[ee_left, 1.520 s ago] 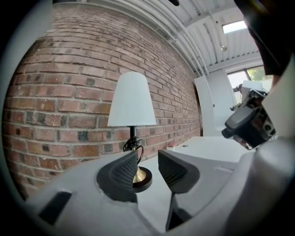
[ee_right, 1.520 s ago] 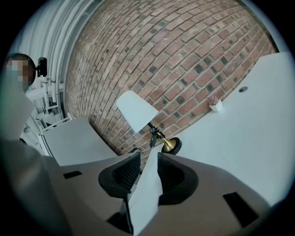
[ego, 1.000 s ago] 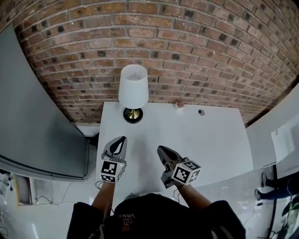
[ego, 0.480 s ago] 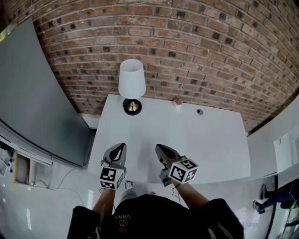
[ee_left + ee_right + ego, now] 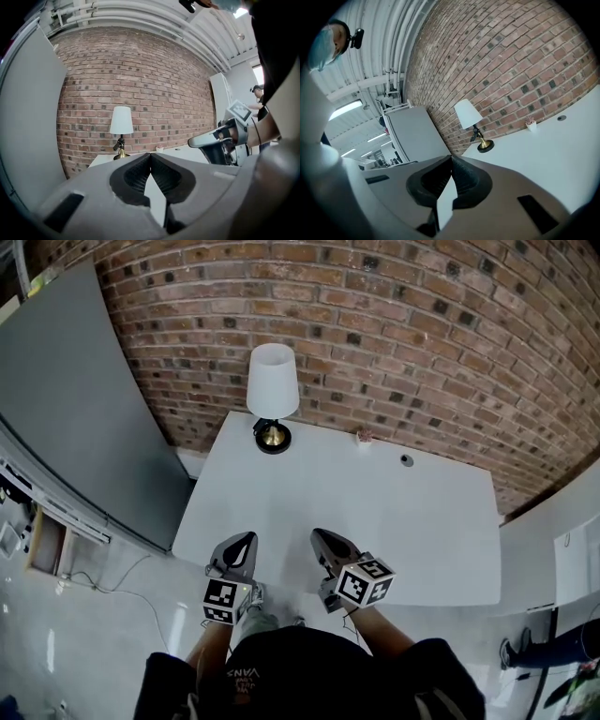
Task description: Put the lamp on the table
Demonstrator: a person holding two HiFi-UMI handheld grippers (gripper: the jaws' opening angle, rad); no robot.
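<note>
A lamp (image 5: pixel 272 390) with a white shade and a brass base stands upright at the far left corner of the white table (image 5: pixel 394 521), close to the brick wall. It also shows as the lamp (image 5: pixel 121 131) in the left gripper view and the lamp (image 5: pixel 472 123) in the right gripper view. My left gripper (image 5: pixel 241 542) hangs at the table's near edge, shut and empty. My right gripper (image 5: pixel 322 540) is beside it over the near edge, also shut with nothing in it. Both are well short of the lamp.
A small pink potted plant (image 5: pixel 363 436) and a small round dark thing (image 5: pixel 406 460) sit near the table's far edge. A large grey panel (image 5: pixel 75 418) stands to the left. The brick wall (image 5: pixel 394 324) runs behind the table.
The view has pulled back from the table: the lamp and table look farther off. Both grippers now sit at the near edge instead of over the tabletop.
</note>
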